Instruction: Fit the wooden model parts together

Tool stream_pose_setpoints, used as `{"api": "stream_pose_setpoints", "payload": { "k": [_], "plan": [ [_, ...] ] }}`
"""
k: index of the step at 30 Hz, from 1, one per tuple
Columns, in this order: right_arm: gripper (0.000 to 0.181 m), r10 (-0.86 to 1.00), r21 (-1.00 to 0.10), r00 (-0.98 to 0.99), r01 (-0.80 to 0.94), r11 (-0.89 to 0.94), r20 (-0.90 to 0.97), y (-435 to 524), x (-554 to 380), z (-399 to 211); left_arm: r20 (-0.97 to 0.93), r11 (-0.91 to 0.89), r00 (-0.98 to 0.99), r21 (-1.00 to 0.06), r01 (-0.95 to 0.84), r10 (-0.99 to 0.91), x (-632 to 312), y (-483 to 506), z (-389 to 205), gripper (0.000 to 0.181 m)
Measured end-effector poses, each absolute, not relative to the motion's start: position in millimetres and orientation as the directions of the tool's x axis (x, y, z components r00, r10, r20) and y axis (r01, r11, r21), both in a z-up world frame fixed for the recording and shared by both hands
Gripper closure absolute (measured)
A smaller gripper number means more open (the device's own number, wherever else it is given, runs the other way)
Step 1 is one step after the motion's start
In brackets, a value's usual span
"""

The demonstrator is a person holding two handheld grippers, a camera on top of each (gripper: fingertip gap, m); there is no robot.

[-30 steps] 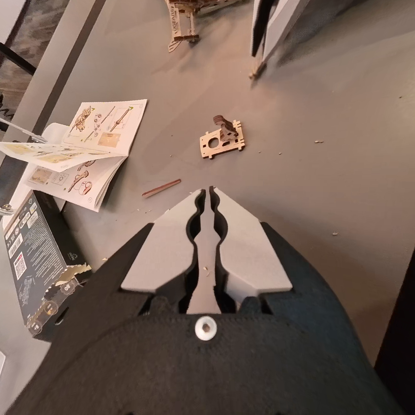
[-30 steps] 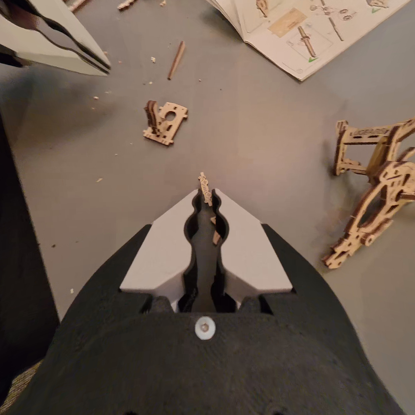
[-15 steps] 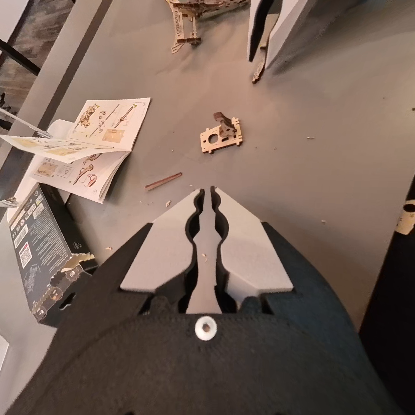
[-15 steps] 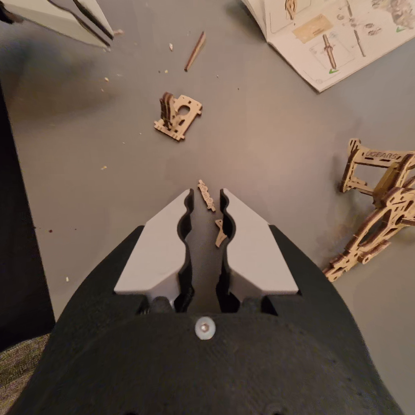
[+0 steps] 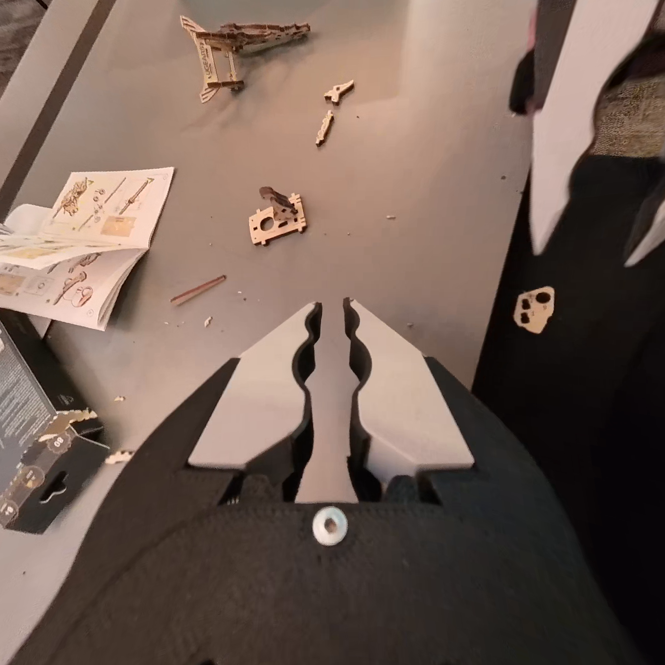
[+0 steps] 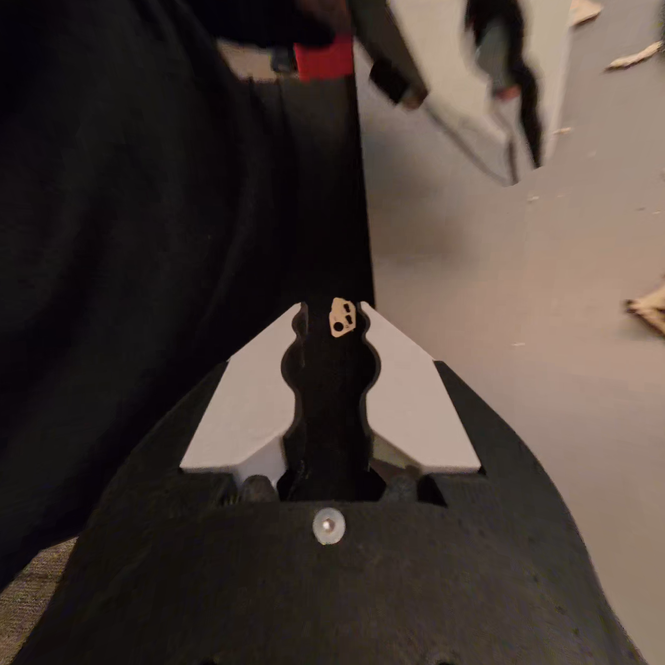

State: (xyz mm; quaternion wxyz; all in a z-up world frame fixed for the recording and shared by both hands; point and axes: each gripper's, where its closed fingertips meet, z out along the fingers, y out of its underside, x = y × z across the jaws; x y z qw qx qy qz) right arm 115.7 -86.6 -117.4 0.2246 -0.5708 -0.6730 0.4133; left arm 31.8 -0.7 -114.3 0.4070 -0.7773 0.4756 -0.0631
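— On the grey bench (image 5: 414,162), how many wooden pieces are lying, if you count them?

— I am counting five model pieces on top of it. One big half-built frame (image 5: 230,54) is standing at the far edge. Two small loose parts are lying near it: a forked part (image 5: 338,91) and a thin strip (image 5: 324,127), close together but apart. One flat plate with a dark upright piece (image 5: 277,219) is sitting in the middle of the bench. One brown stick (image 5: 198,289) is lying between that plate and the left gripper (image 5: 331,304). Many tiny chips are also lying scattered around.

— And off the bench?

— One small pale part with holes (image 5: 534,315) is resting on black cloth just past the right edge. In the right wrist view this same part (image 6: 342,316) is showing between the tips of the right gripper (image 6: 331,306), nearer to the right tip. I cannot tell if they are touching it.

— How are the two grippers standing?

— The left one is hanging over the near edge with a narrow gap between its fingers, holding nothing. The right one is spread wider, also empty.

— What else is there?

— One open instruction booklet (image 5: 90,234) and one black box (image 5: 32,431) are lying at the left edge. The picture of the right side is blurred.
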Motion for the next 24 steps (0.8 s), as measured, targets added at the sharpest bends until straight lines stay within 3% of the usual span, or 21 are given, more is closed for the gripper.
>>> {"api": "stream_pose_setpoints", "payload": {
  "k": [2, 5, 7, 11, 18, 21, 24],
  "plan": [
    [0.146, 0.974, -0.778, -0.206, 0.626, 0.058, -0.093, -98, 107, -145, -0.294, -0.218, 0.537, -0.685, -0.696, -0.791, 29, -9, -115, 0.171],
    [0.144, 0.988, -0.691, -0.153, 0.71, 0.134, 0.034, -104, 102, -180, -0.292, -0.228, 0.544, -0.682, -0.695, -0.787, 22, -21, -116, 0.171],
    [0.163, 0.985, -0.694, -0.167, 0.705, 0.147, 0.039, -116, 96, -188, -0.289, -0.234, 0.553, -0.686, -0.689, -0.781, 18, -26, -116, 0.171],
    [0.163, 0.992, -0.701, -0.125, 0.708, 0.082, -0.01, -118, 91, -189, -0.287, -0.236, 0.562, -0.694, -0.68, -0.775, 15, -32, -114, 0.171],
    [0.163, 0.988, -0.831, -0.077, 0.551, -0.072, -0.136, -113, 103, -133, -0.305, -0.228, 0.572, -0.701, -0.676, -0.761, 12, -30, -108, 0.171],
    [0.163, 0.995, -0.863, 0.069, 0.495, -0.101, -0.077, -62, 132, -103, -0.304, -0.234, 0.582, -0.704, -0.671, -0.754, 11, -23, -110, 0.172],
    [0.163, 0.957, -0.818, 0.283, 0.565, -0.108, 0.069, 16, 182, -105, -0.29, -0.251, 0.598, -0.71, -0.658, -0.747, 11, -16, -115, 0.171]
  ]
}}
